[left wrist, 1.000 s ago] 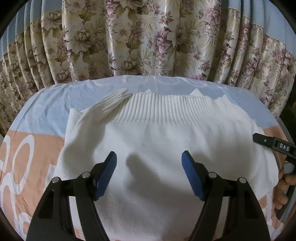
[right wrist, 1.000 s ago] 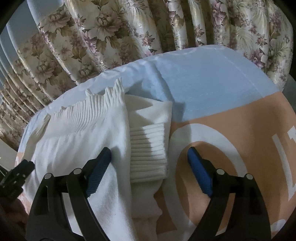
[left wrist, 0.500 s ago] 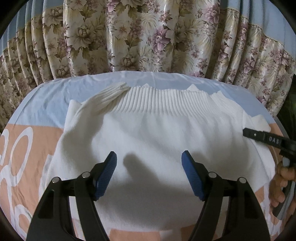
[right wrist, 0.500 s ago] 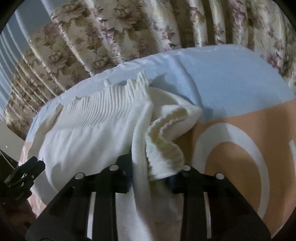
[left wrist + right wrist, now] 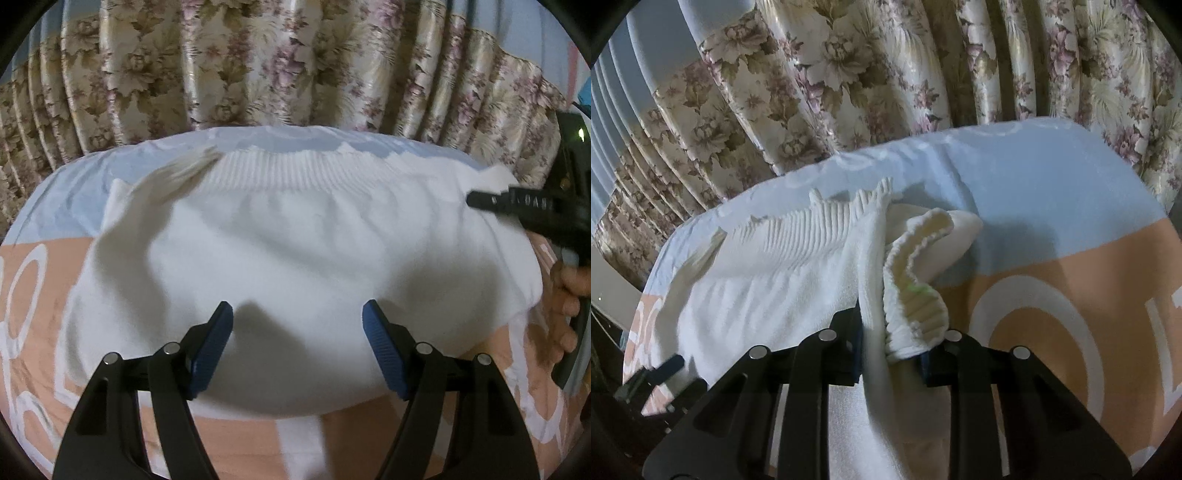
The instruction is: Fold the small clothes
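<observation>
A white knit sweater (image 5: 295,251) lies spread on the bed, its ribbed hem toward the curtains. My left gripper (image 5: 297,347) is open and empty, hovering over the sweater's near part. My right gripper (image 5: 892,354) is shut on the sweater's right sleeve cuff (image 5: 916,306) and the sweater's side edge, lifting them slightly; the sweater body (image 5: 768,295) stretches to its left. The right gripper also shows at the right edge of the left wrist view (image 5: 517,206), with the hand that holds it.
The bed cover (image 5: 1052,288) is pale blue at the far end and peach with white letters nearer. Floral curtains (image 5: 277,62) hang right behind the bed. The bed's left edge drops off beside dark furniture (image 5: 605,362).
My right gripper closed on the sleeve cuff and sweater edge, bunched them up and lifted them. My left gripper stayed open and pulled back a little, so more of the sweater shows.
</observation>
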Action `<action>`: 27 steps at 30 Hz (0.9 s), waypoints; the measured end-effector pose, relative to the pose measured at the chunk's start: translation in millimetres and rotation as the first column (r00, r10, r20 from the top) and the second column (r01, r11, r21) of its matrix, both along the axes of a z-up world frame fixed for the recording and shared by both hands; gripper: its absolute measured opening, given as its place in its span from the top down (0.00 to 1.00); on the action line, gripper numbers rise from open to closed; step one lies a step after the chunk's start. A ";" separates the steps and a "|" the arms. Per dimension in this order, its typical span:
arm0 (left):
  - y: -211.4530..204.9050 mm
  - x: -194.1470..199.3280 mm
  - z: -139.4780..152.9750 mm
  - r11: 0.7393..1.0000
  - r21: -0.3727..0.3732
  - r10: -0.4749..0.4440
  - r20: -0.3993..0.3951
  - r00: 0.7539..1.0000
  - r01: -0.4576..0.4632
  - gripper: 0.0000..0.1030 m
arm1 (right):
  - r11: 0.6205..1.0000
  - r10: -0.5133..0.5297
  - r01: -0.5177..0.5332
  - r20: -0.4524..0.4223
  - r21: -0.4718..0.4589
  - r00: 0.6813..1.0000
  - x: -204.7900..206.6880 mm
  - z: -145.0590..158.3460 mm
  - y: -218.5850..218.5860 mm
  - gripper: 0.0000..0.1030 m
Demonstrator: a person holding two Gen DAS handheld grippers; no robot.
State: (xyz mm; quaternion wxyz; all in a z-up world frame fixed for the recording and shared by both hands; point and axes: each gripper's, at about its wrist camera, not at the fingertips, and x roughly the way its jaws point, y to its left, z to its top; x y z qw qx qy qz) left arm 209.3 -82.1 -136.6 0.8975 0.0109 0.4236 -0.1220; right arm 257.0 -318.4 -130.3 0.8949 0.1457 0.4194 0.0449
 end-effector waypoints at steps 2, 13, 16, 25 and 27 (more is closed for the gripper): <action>-8.8 -0.4 -4.6 1.000 0.007 -0.016 -0.012 1.000 0.016 0.28 | 1.000 -0.003 0.003 0.007 -0.010 1.000 -1.6 4.0 -2.1 0.80; -26.9 -0.3 -11.9 1.000 0.014 -0.008 -0.021 1.000 0.008 0.26 | 0.999 -0.030 0.030 -0.004 -0.024 1.000 -6.6 5.6 -15.9 0.83; -23.5 -1.1 -12.7 1.000 0.013 -0.001 -0.022 1.000 0.002 0.26 | 0.999 -0.035 0.035 -0.028 0.002 0.999 -1.0 -2.7 -18.1 0.82; -19.4 -1.1 -15.0 1.000 0.005 0.000 -0.021 1.000 0.000 0.26 | 0.997 -0.072 0.076 -0.108 0.026 0.992 4.0 -29.4 -31.4 0.33; -19.6 -1.9 -14.6 1.000 0.006 0.000 -0.020 1.000 0.000 0.26 | 0.996 -0.054 0.062 -0.122 0.066 0.991 5.0 -35.3 -32.0 0.33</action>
